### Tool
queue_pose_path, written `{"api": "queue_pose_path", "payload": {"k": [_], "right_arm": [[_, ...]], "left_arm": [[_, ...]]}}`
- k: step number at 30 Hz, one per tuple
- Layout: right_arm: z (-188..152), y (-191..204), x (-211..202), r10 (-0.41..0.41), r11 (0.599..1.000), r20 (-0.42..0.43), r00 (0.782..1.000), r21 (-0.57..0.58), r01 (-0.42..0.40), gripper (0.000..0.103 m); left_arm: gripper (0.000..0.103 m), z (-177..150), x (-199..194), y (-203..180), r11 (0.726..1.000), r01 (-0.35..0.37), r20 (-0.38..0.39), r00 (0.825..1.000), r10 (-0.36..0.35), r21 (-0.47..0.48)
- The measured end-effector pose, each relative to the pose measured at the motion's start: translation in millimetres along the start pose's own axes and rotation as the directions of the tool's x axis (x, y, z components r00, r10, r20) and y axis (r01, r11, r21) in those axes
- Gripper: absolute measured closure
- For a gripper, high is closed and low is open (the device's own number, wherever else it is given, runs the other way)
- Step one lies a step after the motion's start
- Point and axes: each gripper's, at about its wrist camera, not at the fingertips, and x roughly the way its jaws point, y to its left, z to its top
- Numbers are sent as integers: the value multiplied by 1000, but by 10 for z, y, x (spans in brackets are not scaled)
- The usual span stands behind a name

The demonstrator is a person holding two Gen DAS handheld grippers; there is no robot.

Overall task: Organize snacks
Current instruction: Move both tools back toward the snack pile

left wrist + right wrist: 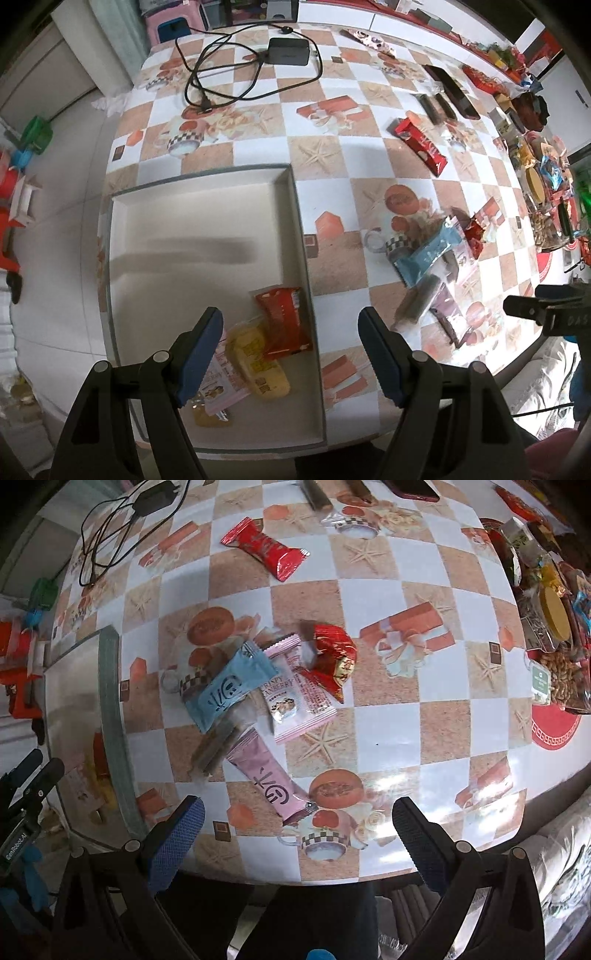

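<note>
Snack packets (258, 686) lying heaped on tabletop (388, 731), beside tray (207, 229) holding three already. Likely light, crinkly, slippery; pinching pink stick (266, 779) across middle looks best. Right tool (295, 830) hanging wide open, empty, above stick. Left tool (291, 354) hanging released, empty, over tray.

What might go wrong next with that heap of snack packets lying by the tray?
The blue packet, the pink cranberry packet and the red wrapper overlap, so the open right tool may well pinch two or drag a neighbour along. The long pink stick lies near the table edge and might be nudged off.
</note>
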Motion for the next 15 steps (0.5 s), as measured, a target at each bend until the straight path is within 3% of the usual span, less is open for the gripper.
{"api": "queue_pose_path", "payload": {"k": [15], "right_arm": [[54, 32, 23, -32, 998, -28, 999, -56, 30, 1]], "left_arm": [[24, -19, -38, 104, 993, 15, 22, 1000, -12, -115]]}}
